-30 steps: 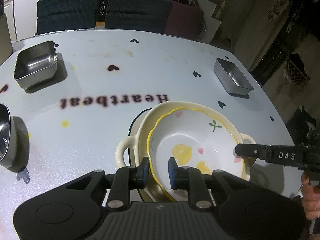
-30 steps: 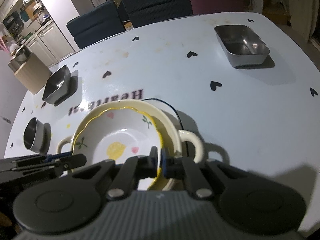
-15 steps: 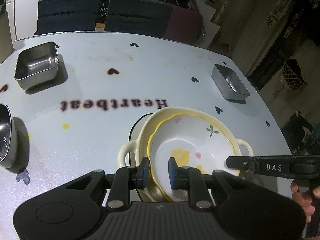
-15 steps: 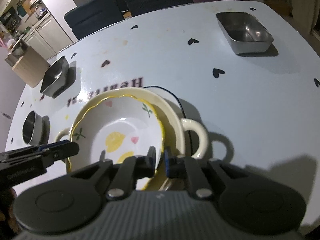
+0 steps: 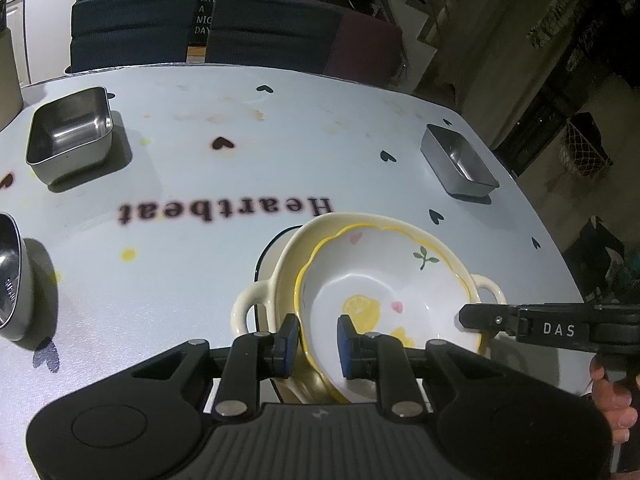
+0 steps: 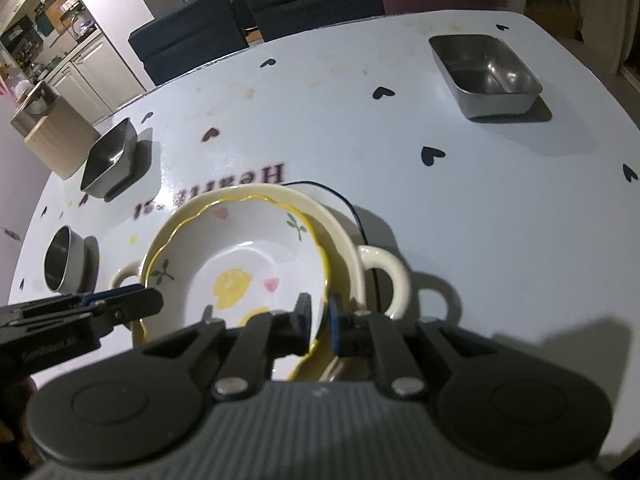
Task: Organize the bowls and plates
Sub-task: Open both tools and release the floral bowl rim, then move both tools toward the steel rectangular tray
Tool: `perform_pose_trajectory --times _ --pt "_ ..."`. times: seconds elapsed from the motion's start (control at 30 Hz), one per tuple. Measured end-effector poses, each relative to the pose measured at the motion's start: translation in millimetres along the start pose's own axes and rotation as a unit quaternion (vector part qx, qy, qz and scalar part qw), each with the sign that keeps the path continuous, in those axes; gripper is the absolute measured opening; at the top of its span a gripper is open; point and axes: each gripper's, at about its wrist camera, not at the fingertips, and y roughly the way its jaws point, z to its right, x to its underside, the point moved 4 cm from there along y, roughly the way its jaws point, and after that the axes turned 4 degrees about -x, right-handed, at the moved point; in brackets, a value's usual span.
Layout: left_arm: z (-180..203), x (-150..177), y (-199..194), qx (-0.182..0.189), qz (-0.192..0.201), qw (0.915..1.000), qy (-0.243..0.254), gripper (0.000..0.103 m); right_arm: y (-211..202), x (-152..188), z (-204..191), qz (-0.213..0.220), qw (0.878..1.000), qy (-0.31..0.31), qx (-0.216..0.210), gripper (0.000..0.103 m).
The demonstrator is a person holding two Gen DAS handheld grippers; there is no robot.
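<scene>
A white bowl with a wavy yellow rim and a lemon print (image 5: 384, 280) (image 6: 240, 264) sits inside a cream two-handled bowl (image 5: 256, 304) (image 6: 384, 272), over a dark-rimmed plate (image 6: 340, 200). My left gripper (image 5: 318, 340) straddles the yellow-rimmed bowl's near-left rim with a visible gap between the pads. My right gripper (image 6: 319, 326) is shut on the same bowl's near-right rim. The bowl is tilted and lifted a little out of the cream bowl.
A square steel container (image 5: 70, 134) (image 6: 108, 156) stands at the back left. A rectangular steel tray (image 5: 458, 164) (image 6: 484, 74) stands at the back right. A round steel cup (image 5: 10, 280) (image 6: 62, 264) is at the left. Chairs (image 5: 200, 28) line the far table edge.
Both grippers have risen and drawn back a little with the yellow-rimmed bowl, which now sits higher in the cream bowl. The table looks farther away.
</scene>
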Motion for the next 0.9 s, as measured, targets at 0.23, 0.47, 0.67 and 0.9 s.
perform_pose_trajectory --times 0.23,0.47,0.67,0.9 --pt "1.4 1.6 -10.1 0.005 0.009 0.9999 0.001 0.036 -11.3 1.4 -1.9 0.013 1.000 -0.007 -0.004 0.018" --pt "1.2 4.0 -23.0 0.011 0.024 0.9996 0.008 0.068 -28.0 4.8 -6.3 0.035 0.999 -0.019 -0.004 0.053" --pt "-8.0 5.2 -34.6 0.008 0.043 0.9990 0.002 0.094 -38.3 5.9 -7.7 0.057 0.998 -0.020 0.004 0.075" --pt "-25.0 -0.7 -48.9 -0.003 0.063 0.9980 -0.003 0.103 -47.9 0.3 -22.4 0.101 0.994 -0.029 -0.004 0.103"
